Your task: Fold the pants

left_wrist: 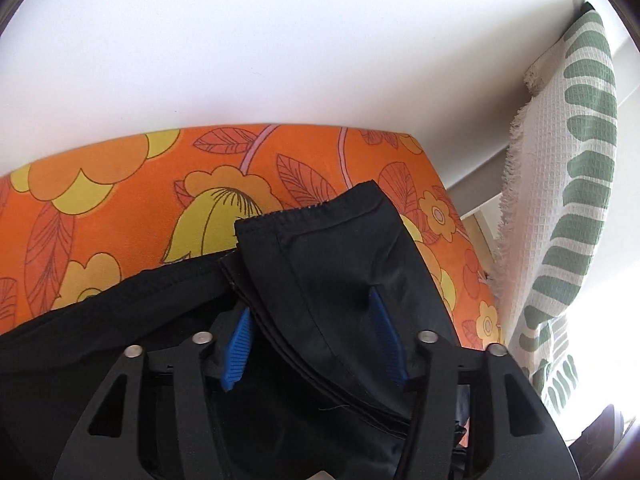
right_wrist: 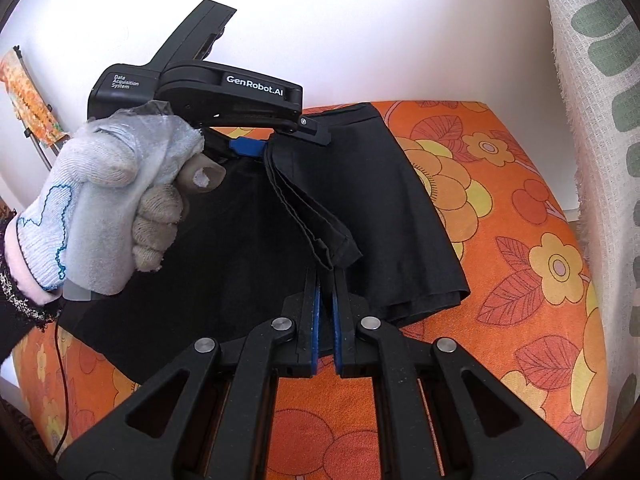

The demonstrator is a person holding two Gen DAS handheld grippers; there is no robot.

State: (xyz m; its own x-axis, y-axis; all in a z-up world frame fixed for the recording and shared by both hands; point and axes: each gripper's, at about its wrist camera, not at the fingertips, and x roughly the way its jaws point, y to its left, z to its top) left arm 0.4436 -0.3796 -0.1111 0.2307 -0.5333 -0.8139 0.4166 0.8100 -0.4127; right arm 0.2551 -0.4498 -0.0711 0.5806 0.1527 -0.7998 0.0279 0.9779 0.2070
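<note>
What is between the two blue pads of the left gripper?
A folded bundle of the black pants lies between the left gripper pads. The left wrist view shows it best.

Support: cushioned surface point(right_wrist: 500, 208) under an orange cover printed with yellow flowers and red-outlined leaves; far edge meets a white wall. Black pants point(right_wrist: 384, 200) lie directly on the cover, folded into layers, taking up its middle and left part. Hem end reaches close to the far edge. Right part of the cover bare up to the right edge.
</note>
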